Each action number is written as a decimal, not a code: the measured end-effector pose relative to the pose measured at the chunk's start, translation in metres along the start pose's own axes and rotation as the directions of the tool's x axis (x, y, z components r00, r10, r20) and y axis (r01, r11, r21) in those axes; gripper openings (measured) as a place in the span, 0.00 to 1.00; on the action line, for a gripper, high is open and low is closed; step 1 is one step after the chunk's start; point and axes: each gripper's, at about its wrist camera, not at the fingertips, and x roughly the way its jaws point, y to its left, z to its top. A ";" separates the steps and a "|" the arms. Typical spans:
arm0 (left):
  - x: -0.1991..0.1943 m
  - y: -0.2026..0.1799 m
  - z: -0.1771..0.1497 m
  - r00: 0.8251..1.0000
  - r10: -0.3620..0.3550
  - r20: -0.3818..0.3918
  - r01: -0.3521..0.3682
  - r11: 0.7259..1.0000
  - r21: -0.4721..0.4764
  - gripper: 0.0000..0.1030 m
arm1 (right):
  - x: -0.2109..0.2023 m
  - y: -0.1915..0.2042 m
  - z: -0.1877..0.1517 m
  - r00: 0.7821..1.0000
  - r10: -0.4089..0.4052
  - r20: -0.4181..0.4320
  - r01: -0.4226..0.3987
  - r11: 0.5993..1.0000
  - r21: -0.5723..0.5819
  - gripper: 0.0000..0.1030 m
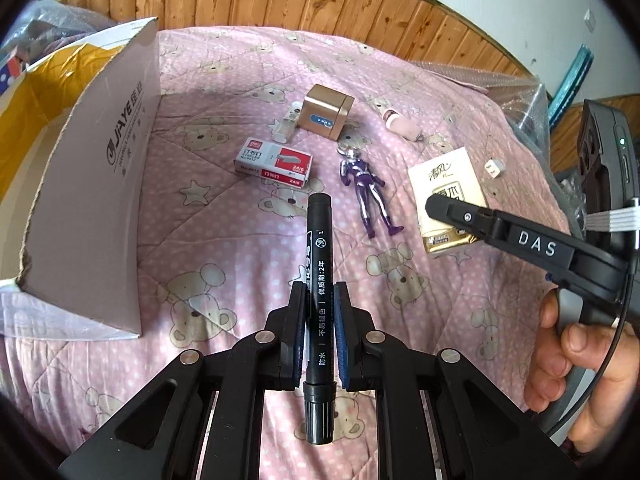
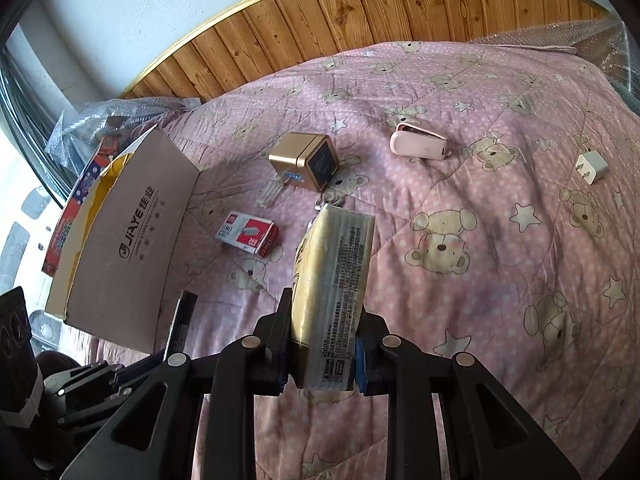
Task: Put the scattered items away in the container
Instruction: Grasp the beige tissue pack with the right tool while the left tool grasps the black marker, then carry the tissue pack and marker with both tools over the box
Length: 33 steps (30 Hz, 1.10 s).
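Note:
My left gripper (image 1: 319, 292) is shut on a black marker (image 1: 319, 280) and holds it above the pink bear quilt, right of the open cardboard box (image 1: 100, 184). My right gripper (image 2: 326, 300) is shut on a tissue pack (image 2: 334, 284) and holds it above the quilt; it shows in the left wrist view (image 1: 434, 204) with the pack (image 1: 444, 188). On the quilt lie a staples box (image 1: 274, 162), a purple toy figure (image 1: 366, 188), a gold cube box (image 1: 326, 112), a small clear bottle (image 1: 289, 122), a pink case (image 2: 418, 145) and a white charger plug (image 2: 591, 166).
The box (image 2: 132, 240) stands at the quilt's left edge, flap up, with a colourful carton (image 2: 74, 208) behind it. A wooden headboard (image 2: 360, 12) runs along the far side. Bubble wrap (image 1: 524, 104) lies at the quilt's right side.

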 end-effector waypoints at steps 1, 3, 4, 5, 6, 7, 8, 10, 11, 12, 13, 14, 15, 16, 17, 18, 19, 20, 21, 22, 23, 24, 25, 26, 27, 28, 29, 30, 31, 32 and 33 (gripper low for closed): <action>-0.003 0.001 -0.001 1.000 -0.003 0.004 0.003 1.000 -0.004 0.13 | -0.001 0.002 -0.003 1.000 0.000 -0.002 0.000 1.000 -0.006 0.25; -0.011 0.002 -0.003 1.000 -0.007 0.014 0.007 1.000 -0.010 0.13 | -0.004 0.007 -0.009 1.000 0.000 -0.005 0.000 1.000 -0.017 0.25; -0.015 0.003 -0.004 1.000 -0.011 0.020 0.011 1.000 -0.013 0.13 | -0.006 0.009 -0.011 1.000 0.000 -0.006 0.000 1.000 -0.021 0.25; -0.018 0.003 -0.006 1.000 -0.016 0.025 0.016 1.000 -0.017 0.13 | -0.007 0.012 -0.013 1.000 0.000 -0.008 0.000 1.000 -0.027 0.25; -0.022 0.004 -0.007 0.999 -0.022 0.030 0.022 1.000 -0.021 0.13 | -0.009 0.014 -0.016 1.000 0.001 -0.009 -0.001 0.999 -0.032 0.25; -0.025 0.005 -0.008 0.999 -0.028 0.033 0.028 0.999 -0.024 0.13 | -0.011 0.017 -0.018 1.000 0.003 -0.009 -0.004 0.999 -0.035 0.25; -0.028 0.005 -0.010 0.999 -0.034 0.036 0.035 0.999 -0.028 0.13 | -0.013 0.019 -0.021 1.000 0.007 -0.009 -0.007 0.999 -0.037 0.25; -0.034 0.006 -0.012 0.998 -0.046 0.046 0.048 0.998 -0.034 0.13 | -0.018 0.024 -0.028 1.000 0.019 -0.012 -0.019 0.999 -0.039 0.25; -0.038 0.006 -0.014 0.997 -0.053 0.051 0.054 0.998 -0.036 0.13 | -0.020 0.027 -0.032 1.000 0.025 -0.014 -0.026 0.999 -0.041 0.25; -0.041 0.007 -0.015 0.997 -0.059 0.056 0.061 0.997 -0.038 0.13 | -0.022 0.030 -0.037 0.999 0.031 -0.018 -0.031 0.999 -0.044 0.25; -0.045 0.007 -0.016 0.996 -0.064 0.061 0.066 0.997 -0.039 0.13 | -0.024 0.034 -0.040 0.999 0.037 -0.021 -0.038 0.998 -0.049 0.25; -0.048 0.007 -0.016 0.995 -0.068 0.067 0.071 0.997 -0.041 0.13 | -0.026 0.038 -0.044 0.999 0.043 -0.023 -0.045 0.997 -0.055 0.25; -0.052 0.008 -0.017 0.995 -0.073 0.073 0.076 0.996 -0.042 0.13 | -0.028 0.042 -0.047 0.998 0.050 -0.025 -0.052 0.997 -0.062 0.25; -0.056 0.008 -0.017 0.994 -0.077 0.081 0.081 0.996 -0.044 0.13 | -0.031 0.046 -0.050 0.998 0.058 -0.025 -0.059 0.996 -0.068 0.25; -0.060 0.009 -0.017 0.993 -0.080 0.090 0.084 0.995 -0.044 0.13 | -0.033 0.050 -0.052 0.997 0.067 -0.026 -0.069 0.995 -0.072 0.25; -0.064 0.010 -0.017 0.992 -0.082 0.099 0.087 0.995 -0.044 0.13 | -0.036 0.054 -0.055 0.997 0.076 -0.027 -0.078 0.994 -0.078 0.25; -0.068 0.011 -0.017 0.991 -0.085 0.107 0.090 0.995 -0.046 0.13 | -0.038 0.058 -0.058 0.996 0.083 -0.029 -0.085 0.993 -0.085 0.25; -0.073 0.013 -0.018 0.989 -0.087 0.116 0.093 0.994 -0.049 0.13 | -0.040 0.063 -0.061 0.996 0.089 -0.031 -0.092 0.991 -0.093 0.25; -0.076 0.015 -0.018 0.988 -0.089 0.123 0.097 0.994 -0.053 0.13 | -0.042 0.067 -0.063 0.995 0.097 -0.034 -0.099 0.990 -0.100 0.25; -0.080 0.018 -0.018 0.987 -0.093 0.129 0.102 0.993 -0.058 0.13 | -0.044 0.072 -0.065 0.994 0.103 -0.037 -0.106 0.988 -0.109 0.25; -0.083 0.020 -0.018 0.986 -0.097 0.134 0.106 0.992 -0.065 0.13 | -0.045 0.076 -0.067 0.994 0.107 -0.038 -0.111 0.986 -0.121 0.25; -0.086 0.023 -0.019 0.985 -0.098 0.139 0.109 0.991 -0.071 0.13 | -0.047 0.081 -0.069 0.993 0.112 -0.037 -0.116 0.984 -0.134 0.25; -0.089 0.025 -0.019 0.984 -0.100 0.144 0.112 0.991 -0.077 0.13 | -0.050 0.086 -0.070 0.993 0.117 -0.035 -0.121 0.981 -0.150 0.25; -0.092 0.028 -0.019 0.983 -0.104 0.149 0.117 0.990 -0.082 0.13 | -0.052 0.092 -0.070 0.992 0.121 -0.030 -0.125 0.978 -0.167 0.25; -0.095 0.030 -0.019 0.982 -0.106 0.154 0.120 0.989 -0.087 0.13 | -0.055 0.097 -0.071 0.992 0.125 -0.023 -0.127 0.974 -0.188 0.25; -0.098 0.033 -0.019 0.981 -0.107 0.161 0.122 0.988 -0.092 0.13 | -0.058 0.103 -0.072 0.992 0.128 -0.016 -0.129 0.969 -0.210 0.25; -0.101 0.035 -0.019 0.980 -0.108 0.167 0.125 0.987 -0.096 0.13 | -0.061 0.109 -0.072 0.991 0.130 -0.011 -0.129 0.964 -0.233 0.25; -0.103 0.038 -0.019 0.979 -0.110 0.173 0.129 0.986 -0.101 0.13 | -0.064 0.115 -0.072 0.991 0.133 -0.005 -0.130 0.958 -0.254 0.25; -0.106 0.042 -0.019 0.977 -0.110 0.180 0.131 0.985 -0.108 0.13 | -0.066 0.121 -0.072 0.991 0.134 0.000 -0.129 0.952 -0.276 0.25; -0.109 0.045 -0.019 0.976 -0.111 0.187 0.134 0.984 -0.115 0.13 | -0.069 0.127 -0.072 0.991 0.134 0.006 -0.126 0.946 -0.299 0.25; -0.111 0.049 -0.018 0.975 -0.111 0.194 0.136 0.983 -0.121 0.13 | -0.071 0.134 -0.072 0.991 0.135 0.012 -0.123 0.939 -0.321 0.25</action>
